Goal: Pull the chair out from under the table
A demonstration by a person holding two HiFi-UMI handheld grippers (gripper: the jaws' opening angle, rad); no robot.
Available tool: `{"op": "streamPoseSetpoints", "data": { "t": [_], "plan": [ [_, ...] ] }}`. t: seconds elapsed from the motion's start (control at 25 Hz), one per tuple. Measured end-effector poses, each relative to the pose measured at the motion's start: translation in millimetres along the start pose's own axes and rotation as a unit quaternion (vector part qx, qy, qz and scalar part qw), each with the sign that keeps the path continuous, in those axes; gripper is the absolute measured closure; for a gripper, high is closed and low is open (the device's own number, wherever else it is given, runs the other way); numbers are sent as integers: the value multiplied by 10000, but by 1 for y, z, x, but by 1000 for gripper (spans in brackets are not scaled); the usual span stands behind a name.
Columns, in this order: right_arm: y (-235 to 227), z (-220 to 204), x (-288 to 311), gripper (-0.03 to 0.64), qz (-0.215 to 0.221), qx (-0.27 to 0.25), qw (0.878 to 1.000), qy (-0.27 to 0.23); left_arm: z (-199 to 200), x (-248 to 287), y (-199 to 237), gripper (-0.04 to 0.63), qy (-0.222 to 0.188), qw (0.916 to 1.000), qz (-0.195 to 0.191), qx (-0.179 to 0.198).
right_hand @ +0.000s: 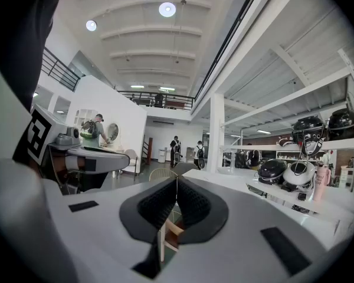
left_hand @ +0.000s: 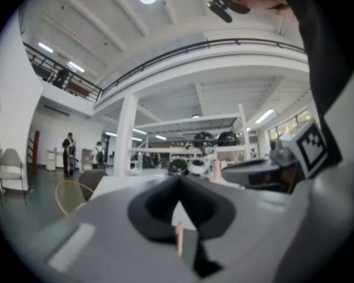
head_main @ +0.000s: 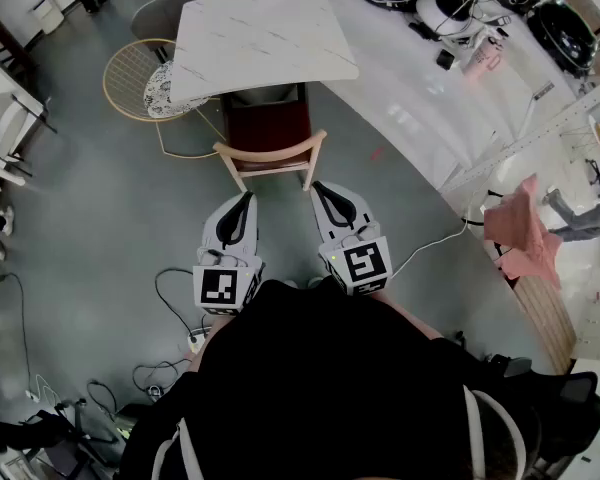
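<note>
My left gripper (head_main: 244, 200) and right gripper (head_main: 318, 188) were both pressed fully closed with nothing between their jaws, and I held them level, side by side. Just ahead of their tips stood the wooden chair (head_main: 270, 154), its dark red seat tucked under the white marble-topped table (head_main: 260, 33). A round wicker chair (head_main: 130, 78) sat at the table's left.
</note>
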State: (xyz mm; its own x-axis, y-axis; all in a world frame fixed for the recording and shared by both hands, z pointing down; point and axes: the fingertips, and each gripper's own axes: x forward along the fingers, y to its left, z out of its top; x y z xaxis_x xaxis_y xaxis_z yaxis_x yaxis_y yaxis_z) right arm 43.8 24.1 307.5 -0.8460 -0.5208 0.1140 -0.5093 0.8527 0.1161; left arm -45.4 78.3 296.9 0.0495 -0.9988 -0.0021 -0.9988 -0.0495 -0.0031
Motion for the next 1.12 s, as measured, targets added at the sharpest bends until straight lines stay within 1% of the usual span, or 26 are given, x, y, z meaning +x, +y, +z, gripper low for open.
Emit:
{"op": "streamPoseSetpoints", "data": {
  "t": [0.2, 0.4, 0.64, 0.72, 0.84, 0.96, 1.12],
  "plan": [
    [0, -3, 3, 595, -77, 107, 9999, 66, -3, 2, 6, 588, 20, 10000, 19, -51],
    [-15, -12, 10, 594, -38, 409, 9991, 37, -16, 15, 5, 588, 141, 9998, -78, -96],
    [-37, -22, 47, 594, 36, 322, 9995, 55, -31, 44, 26, 588, 172, 9995, -9, -268],
    [-48, -27, 64, 594, 90, 267, 9995, 113, -36, 60, 34, 588, 201, 9995, -23, -227],
    [-65, -35, 91, 594, 201, 58, 9996, 201, -47, 90, 47, 588, 389, 9992, -54, -95],
    [-79, -48, 122, 594, 381, -8, 9988, 299, -57, 121, 62, 588, 538, 9985, -26, -58],
    [-96, -69, 157, 592, 690, -161, 9958, 585, -80, 150, 84, 588, 851, 9960, 89, -272]
  ]
}}
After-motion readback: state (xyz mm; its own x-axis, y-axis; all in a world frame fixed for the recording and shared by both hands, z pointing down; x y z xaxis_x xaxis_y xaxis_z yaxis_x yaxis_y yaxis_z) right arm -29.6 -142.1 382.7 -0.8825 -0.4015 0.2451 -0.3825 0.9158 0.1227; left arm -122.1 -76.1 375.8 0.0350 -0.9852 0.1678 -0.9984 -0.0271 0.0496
